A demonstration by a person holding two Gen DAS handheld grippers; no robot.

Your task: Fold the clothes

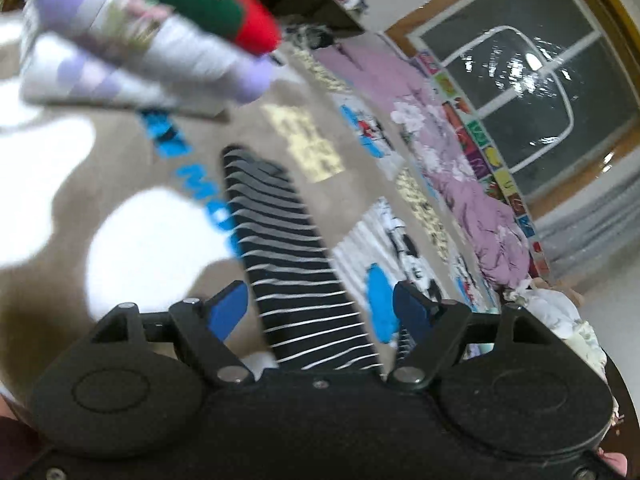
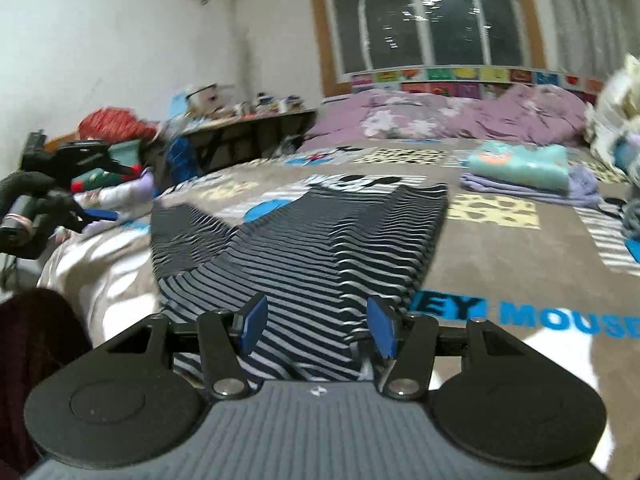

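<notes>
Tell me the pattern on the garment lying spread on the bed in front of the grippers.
The striped garment has thin white stripes on dark navy or black. It shows best in the right wrist view.

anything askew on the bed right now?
The striped shirt lies rumpled and not square: its left part is bent over in a crooked fold and the fabric is wavy. Both grippers, left and right, are open above it. Nothing looks spilled or damaged.

The striped garment (image 2: 304, 232) lies on the bedspread (image 2: 500, 264), centre frame. A folded pile (image 2: 528, 172) sits at right (quilt (image 2: 460, 116) behind, along the window (image 2: 424, 16)).
</notes>
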